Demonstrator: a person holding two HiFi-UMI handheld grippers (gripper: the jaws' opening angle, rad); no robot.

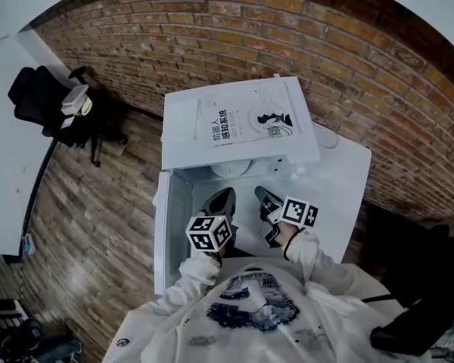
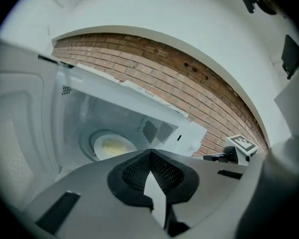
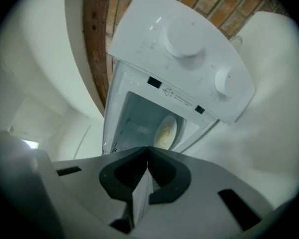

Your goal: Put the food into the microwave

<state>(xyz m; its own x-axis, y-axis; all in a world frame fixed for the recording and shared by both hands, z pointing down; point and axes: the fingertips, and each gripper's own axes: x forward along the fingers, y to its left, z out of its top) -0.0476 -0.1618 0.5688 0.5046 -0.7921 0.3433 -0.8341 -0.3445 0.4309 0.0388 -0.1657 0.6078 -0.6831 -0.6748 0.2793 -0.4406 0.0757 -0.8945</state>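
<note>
Both pairs are clenched and gripping nothing: the left tongs [image 2: 150, 152] are pressing their 2 dark pads together at the tips with nothing between them, and the right tongs [image 3: 148, 149] are doing the same. The 2 pairs are hovering side by side, close but not touching, each pointing slightly downward. The right pair's marker cube [image 2: 240, 146] is showing just to the right of the left pair. Straight ahead of both tips, the microwave [image 1: 185, 123] is standing with its door [image 1: 174, 218] swung wide open on the left pair's side. The food [image 2: 114, 146], a pale yellowish portion, is lying on a white plate [image 2: 100, 139] that is already resting on the floor of the cavity, well beyond the tips of either pair and touched by neither. Past the cavity on the right pair's side, 2 round knobs [image 3: 182, 39] are sticking out of the white control panel. A white printed booklet [image 1: 246, 123] is lying flat on top of the microwave, above and beyond the tongs. The white counter [image 1: 340, 180] is carrying the microwave and spreading out under both pairs. Behind the tongs, white sleeves [image 1: 314, 252] are reaching forward. Farther out, a brick wall [image 1: 287, 36] is curving behind the microwave, and a black office chair [image 1: 41, 100] is standing far off to the left pair's side.
</note>
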